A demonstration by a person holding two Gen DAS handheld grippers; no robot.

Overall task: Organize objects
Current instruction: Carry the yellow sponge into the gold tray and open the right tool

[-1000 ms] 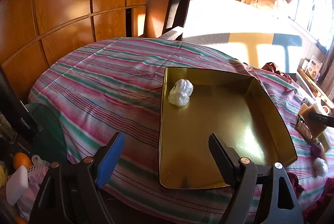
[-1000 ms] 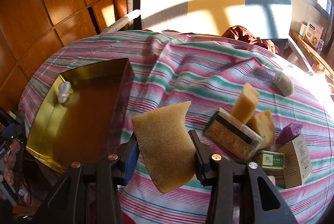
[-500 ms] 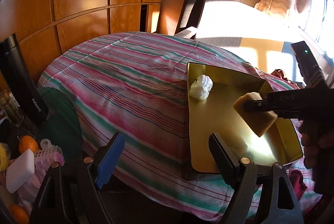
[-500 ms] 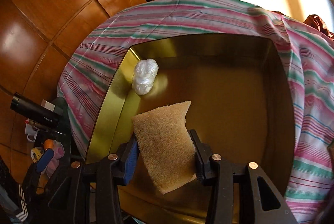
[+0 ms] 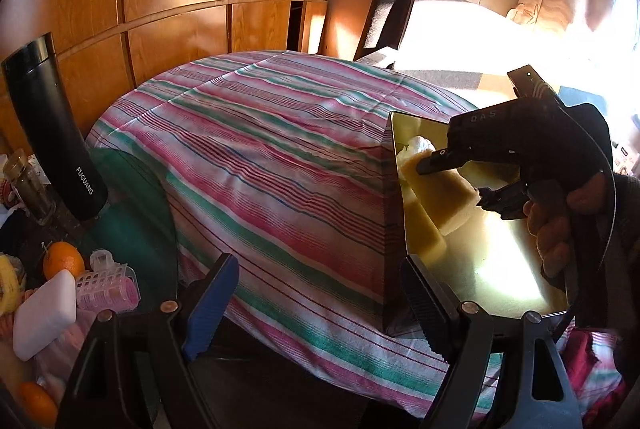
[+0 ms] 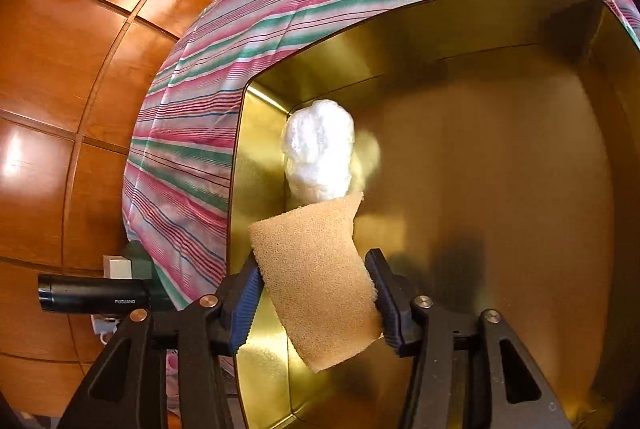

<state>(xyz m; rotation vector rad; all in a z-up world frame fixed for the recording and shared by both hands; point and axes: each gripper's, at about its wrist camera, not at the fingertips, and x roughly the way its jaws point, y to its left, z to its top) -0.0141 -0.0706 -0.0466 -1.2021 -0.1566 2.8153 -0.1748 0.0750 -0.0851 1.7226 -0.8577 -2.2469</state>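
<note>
The right gripper [image 6: 316,293] is opening its jaws with the sponge [image 6: 316,281] still between them, low over the gold tray [image 6: 500,189], near its left wall. The blue pad on one side and the black one on the other are still touching the sponge, so it is hanging tilted, not yet lying flat. As the squeeze is easing, the springy foam may be clinging to one pad and lifting out again, or tipping against the white plastic wad [image 6: 320,153] sitting just beyond it by the same wall. The left gripper [image 5: 312,297] is standing wide and empty, hovering off the tray's near left corner over the striped cloth [image 5: 260,157]
</note>
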